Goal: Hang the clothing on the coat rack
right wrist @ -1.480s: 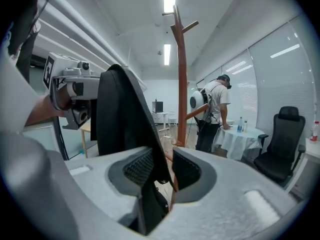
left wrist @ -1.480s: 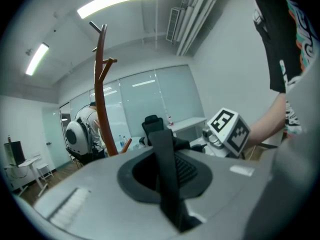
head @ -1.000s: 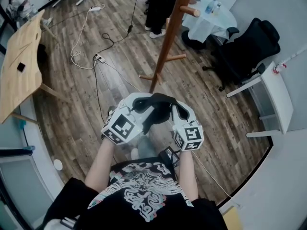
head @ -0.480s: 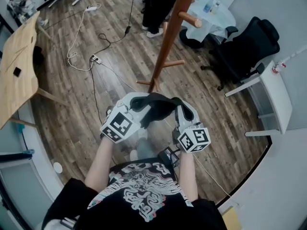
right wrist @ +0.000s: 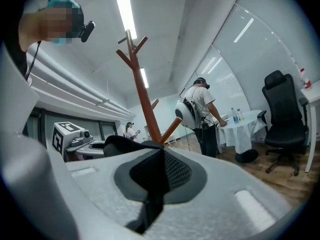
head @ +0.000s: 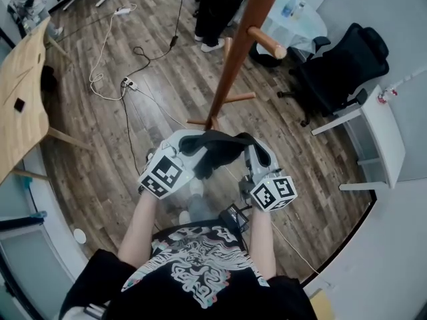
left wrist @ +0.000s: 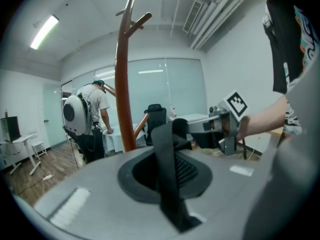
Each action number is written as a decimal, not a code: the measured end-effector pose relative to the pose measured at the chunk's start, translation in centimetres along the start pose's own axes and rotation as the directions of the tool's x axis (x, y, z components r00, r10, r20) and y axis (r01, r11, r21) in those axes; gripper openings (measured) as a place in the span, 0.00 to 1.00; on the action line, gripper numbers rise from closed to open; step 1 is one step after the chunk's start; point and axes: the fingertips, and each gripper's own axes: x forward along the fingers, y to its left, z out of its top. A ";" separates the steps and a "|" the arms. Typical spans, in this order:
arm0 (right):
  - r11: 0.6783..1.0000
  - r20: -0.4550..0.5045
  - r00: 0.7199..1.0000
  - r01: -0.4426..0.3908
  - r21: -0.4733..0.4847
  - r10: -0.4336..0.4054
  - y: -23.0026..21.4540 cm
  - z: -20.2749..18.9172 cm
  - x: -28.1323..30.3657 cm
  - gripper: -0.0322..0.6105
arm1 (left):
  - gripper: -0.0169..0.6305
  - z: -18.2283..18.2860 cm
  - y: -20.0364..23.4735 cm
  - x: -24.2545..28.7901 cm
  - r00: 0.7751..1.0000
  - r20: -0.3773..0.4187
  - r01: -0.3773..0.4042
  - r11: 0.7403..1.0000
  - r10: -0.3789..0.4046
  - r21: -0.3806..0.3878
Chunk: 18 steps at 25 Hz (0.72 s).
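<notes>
A black garment (head: 217,151) hangs stretched between my two grippers in front of my chest. My left gripper (head: 189,144) is shut on its left end; in the left gripper view a black strip of cloth (left wrist: 167,169) runs through the closed jaws. At the other end, my right gripper (head: 254,148) is shut on the garment, and dark fabric (right wrist: 150,181) is pinched in its jaws. The wooden coat rack (head: 235,59) stands just beyond the grippers, with a peg (head: 267,43) above right. The rack's trunk (left wrist: 123,89) rises ahead in the left gripper view, and the rack (right wrist: 145,101) shows ahead in the right gripper view too.
A person (head: 217,5) stands at a round white-clothed table (head: 293,22) behind the rack. A black office chair (head: 340,65) and a white desk (head: 387,129) are at the right. A wooden table (head: 20,89) is at left, with cables (head: 127,79) on the floor.
Both grippers have stayed shut on the garment. The right gripper has drifted slightly right, stretching the cloth wider. The rack and its peg look a little nearer.
</notes>
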 end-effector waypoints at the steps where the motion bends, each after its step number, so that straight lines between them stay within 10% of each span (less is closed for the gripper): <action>1: 1.000 0.001 1.000 -0.002 0.003 0.002 -0.1 0.1 0.4 0.05 | 0.05 -0.1 0.3 0.1 1.000 0.000 -0.002 1.000 0.002 -0.003; 18: 0.999 -0.001 0.999 -0.043 0.025 0.043 -2.0 1.0 5.4 0.05 | 0.05 -1.6 4.7 2.4 0.999 -0.031 -0.036 0.998 0.034 -0.059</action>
